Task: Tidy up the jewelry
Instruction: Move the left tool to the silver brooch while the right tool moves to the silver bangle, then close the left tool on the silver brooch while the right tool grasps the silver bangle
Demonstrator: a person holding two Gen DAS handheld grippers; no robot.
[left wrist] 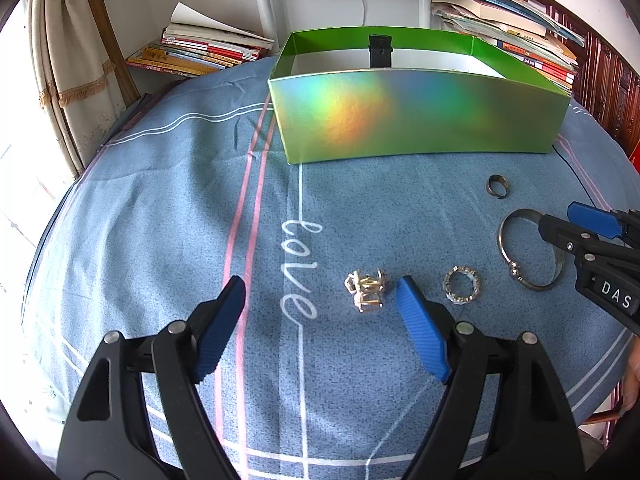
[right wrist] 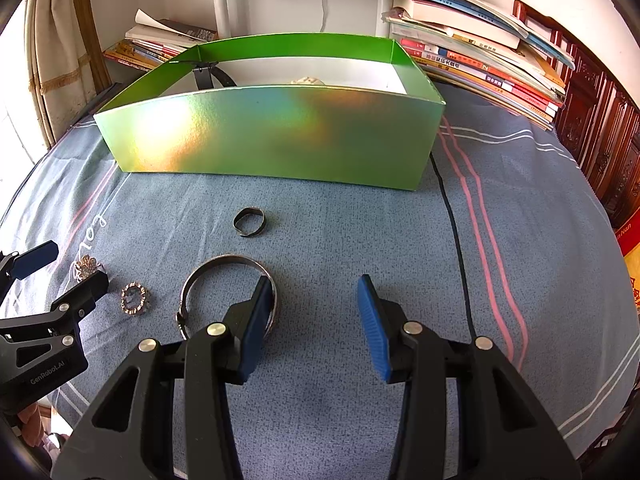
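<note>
A blue cloth with pink and white stripes covers the desk. At the far side stands a shiny green open box, and a black strap-like thing leans inside it against the back wall. Something pale also lies in the box, but it is too hidden to tell what it is. Stacks of books lie behind the box on both sides, and a cream curtain hangs at the left.

Four pieces of jewelry lie on the cloth in front of the box. A sparkly silver clustered ring sits between the blue pads of the left tool, close to the right-hand pad. The pads stand wide apart and do not touch it. Just beside it lies a small round jeweled ring. Next comes a big thin silver bangle, and nearer the box lies a small dark plain ring.

The right tool is spread partway, with nothing between its pads. Its left pad sits over the right edge of the bangle. The bare cloth lies under the gap. Nothing stands between the jewelry and the box.
</note>
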